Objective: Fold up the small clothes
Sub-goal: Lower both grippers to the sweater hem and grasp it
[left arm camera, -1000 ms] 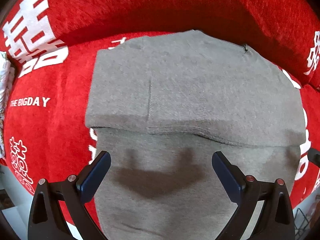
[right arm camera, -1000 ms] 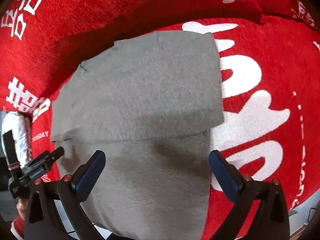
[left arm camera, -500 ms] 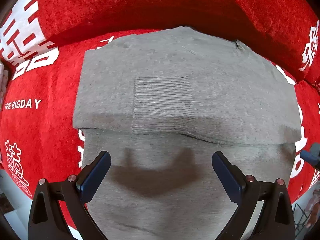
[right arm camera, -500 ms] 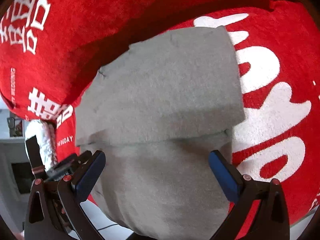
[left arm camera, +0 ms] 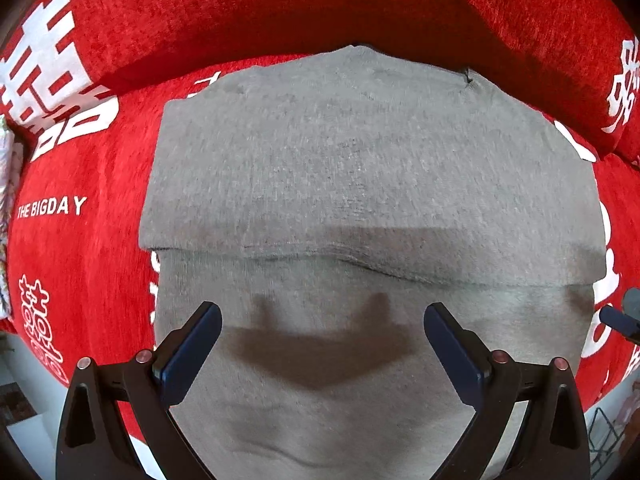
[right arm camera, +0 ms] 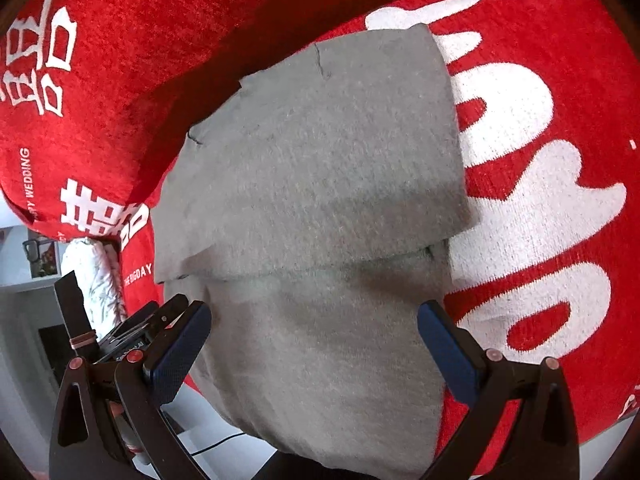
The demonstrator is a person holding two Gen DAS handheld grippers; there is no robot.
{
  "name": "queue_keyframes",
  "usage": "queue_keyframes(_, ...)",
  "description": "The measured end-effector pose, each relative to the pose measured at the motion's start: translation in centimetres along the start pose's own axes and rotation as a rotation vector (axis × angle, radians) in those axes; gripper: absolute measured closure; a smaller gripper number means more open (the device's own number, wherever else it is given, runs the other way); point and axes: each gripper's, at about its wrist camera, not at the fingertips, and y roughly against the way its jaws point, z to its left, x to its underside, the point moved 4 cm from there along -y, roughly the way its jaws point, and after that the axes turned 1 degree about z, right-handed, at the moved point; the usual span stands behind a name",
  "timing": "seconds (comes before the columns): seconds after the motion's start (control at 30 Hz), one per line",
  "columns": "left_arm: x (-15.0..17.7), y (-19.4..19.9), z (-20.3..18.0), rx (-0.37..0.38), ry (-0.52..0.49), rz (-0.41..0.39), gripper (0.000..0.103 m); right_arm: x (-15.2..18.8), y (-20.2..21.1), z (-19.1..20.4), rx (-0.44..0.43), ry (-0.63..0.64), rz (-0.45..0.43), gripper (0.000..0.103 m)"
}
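Observation:
A grey knit garment (left arm camera: pixel 360 184) lies on a red sofa seat, its far part folded over toward me, with the fold edge running across the middle. Its near part hangs over the seat's front edge. It also shows in the right wrist view (right arm camera: pixel 320 184). My left gripper (left arm camera: pixel 320 344) is open and empty, hovering just above the garment's near part. My right gripper (right arm camera: pixel 316 344) is open and empty, above the same near part, toward its right side. The left gripper's body (right arm camera: pixel 136 332) shows at the lower left of the right wrist view.
The red sofa cover (left arm camera: pixel 72 264) carries white lettering, and the backrest (left arm camera: pixel 320 8) rises behind the garment. A white patterned cushion (right arm camera: pixel 96 276) lies at the sofa's left end. White floor (right arm camera: pixel 224 452) shows below the seat's front edge.
Both grippers stay open. The right gripper has swung so the garment sits further right and more floor shows at left. The left view shifted slightly; the garment lies the same.

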Motion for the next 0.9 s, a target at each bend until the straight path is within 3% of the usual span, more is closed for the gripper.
queue_keyframes(0.23,2.5,0.5,0.7,0.009,0.07,0.004,0.002,1.2,-0.5,-0.4,-0.053,0.007,0.062,0.0)
queue_keyframes(0.4,5.9,-0.2,2.8,0.017,0.112,0.052,0.002,3.5,-0.8,-0.7,-0.087,0.013,0.096,0.0)
queue_keyframes(0.73,11.9,-0.5,8.2,0.046,0.129,0.051,0.002,10.4,-1.7,-1.7,-0.163,0.0,0.115,0.001)
queue_keyframes(0.9,16.1,-1.0,10.7,0.082,0.12,0.061,0.002,15.5,-2.5,-3.9,-0.135,0.002,0.163,0.001)
